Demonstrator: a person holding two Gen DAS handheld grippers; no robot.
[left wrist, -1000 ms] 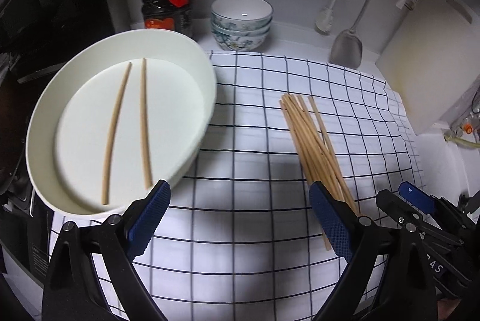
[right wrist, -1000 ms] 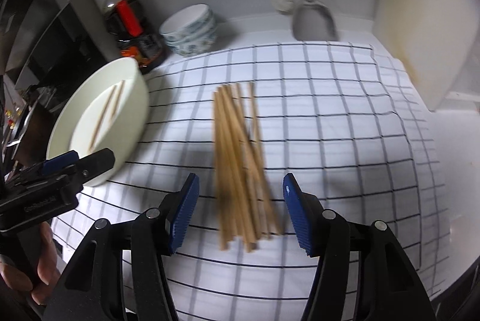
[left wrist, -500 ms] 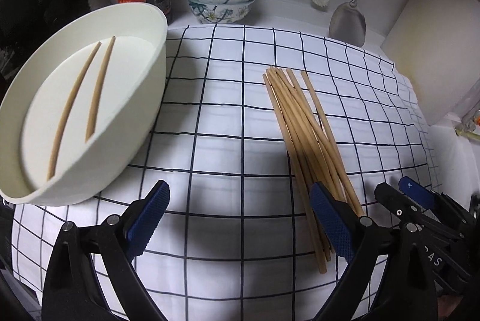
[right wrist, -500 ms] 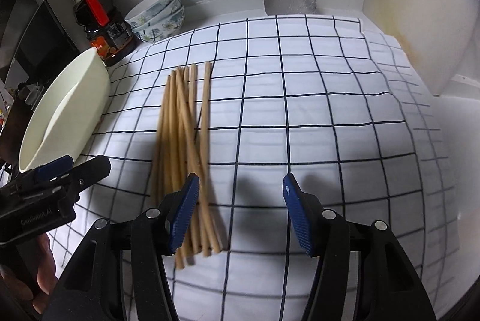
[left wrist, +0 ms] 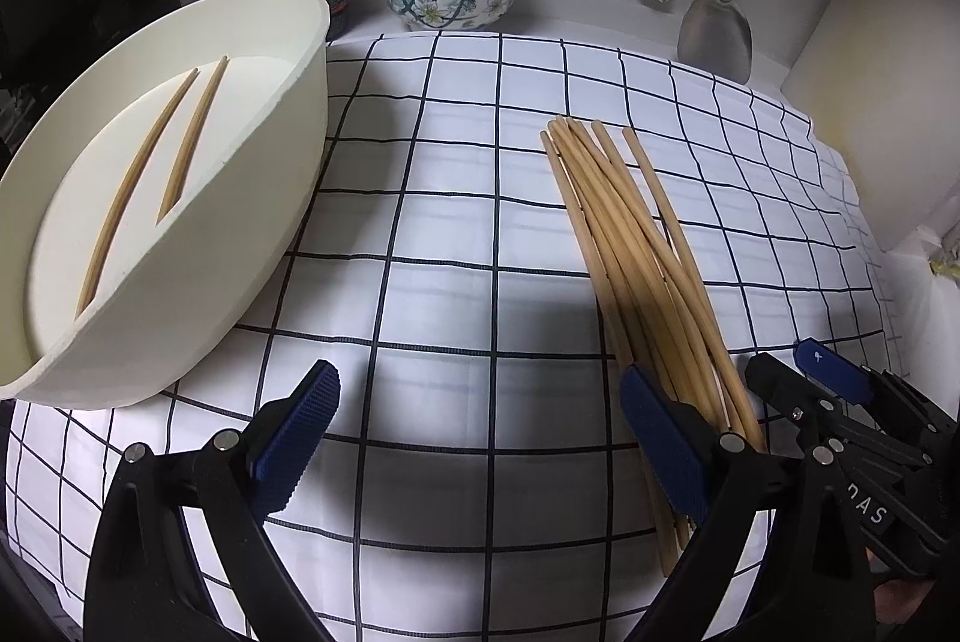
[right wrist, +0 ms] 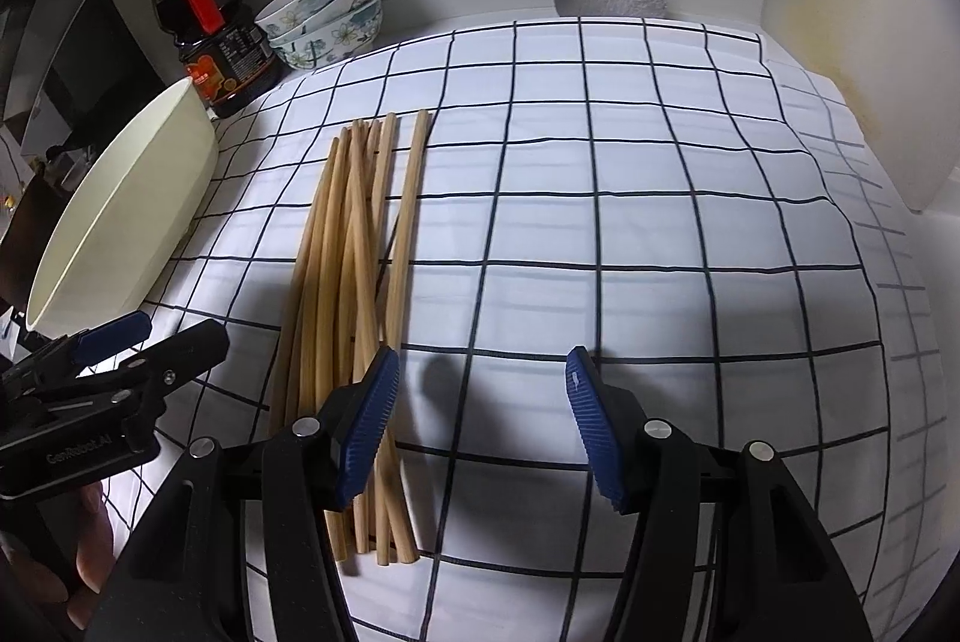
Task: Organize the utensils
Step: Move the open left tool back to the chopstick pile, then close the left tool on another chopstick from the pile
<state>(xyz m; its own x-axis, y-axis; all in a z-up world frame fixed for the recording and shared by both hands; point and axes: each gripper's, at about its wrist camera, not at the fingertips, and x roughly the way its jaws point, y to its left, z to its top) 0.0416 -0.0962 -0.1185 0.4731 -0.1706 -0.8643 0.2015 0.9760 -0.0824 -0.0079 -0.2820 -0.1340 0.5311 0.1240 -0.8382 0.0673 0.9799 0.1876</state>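
With 2 chopsticks (left wrist: 150, 174) already in the white basin (left wrist: 252, 246), both grippers, left gripper (left wrist: 480, 438) and right gripper (right wrist: 480, 426), hover with jaws open and empty beside the chopstick bundle (right wrist: 354, 282) on the checked cloth (right wrist: 660, 222); next, centre 1 pair between jaws.

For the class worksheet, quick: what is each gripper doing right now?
Left gripper: open, empty, above the white checked cloth.
Right gripper: open, empty; the pale wooden chopsticks lie beside its left finger, ungripped.
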